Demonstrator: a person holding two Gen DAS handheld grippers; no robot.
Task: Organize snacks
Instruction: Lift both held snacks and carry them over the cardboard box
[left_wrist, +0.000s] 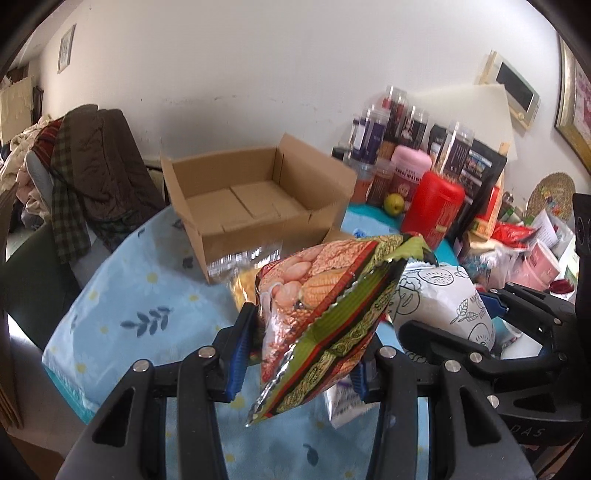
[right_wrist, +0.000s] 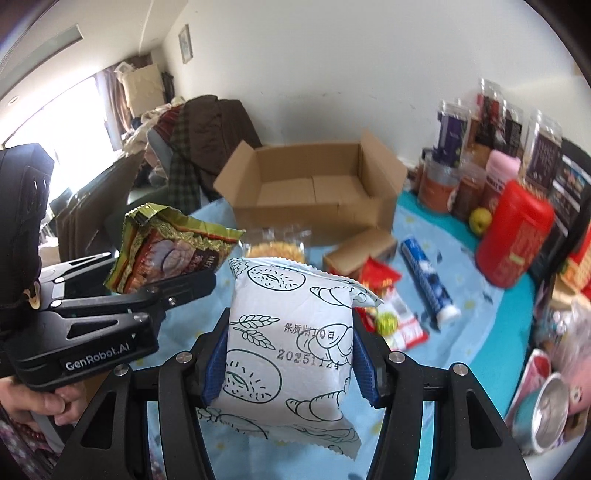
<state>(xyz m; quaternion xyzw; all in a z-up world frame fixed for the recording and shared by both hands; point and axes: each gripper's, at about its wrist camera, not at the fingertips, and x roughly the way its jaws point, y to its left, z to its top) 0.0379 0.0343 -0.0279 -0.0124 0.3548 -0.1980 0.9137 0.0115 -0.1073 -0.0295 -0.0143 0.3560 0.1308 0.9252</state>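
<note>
The left gripper is clamped on a green-and-red snack bag, held clear above the blue floral tablecloth. The right gripper is clamped on a white bread packet printed with pastry outlines, also lifted off the table. Both packets hang side by side, just in front of an open cardboard box, which shows a bare floor. Beyond the held packets, a clear-wrapped yellow snack lies before the box. A red canister and a green apple stand to the right.
</note>
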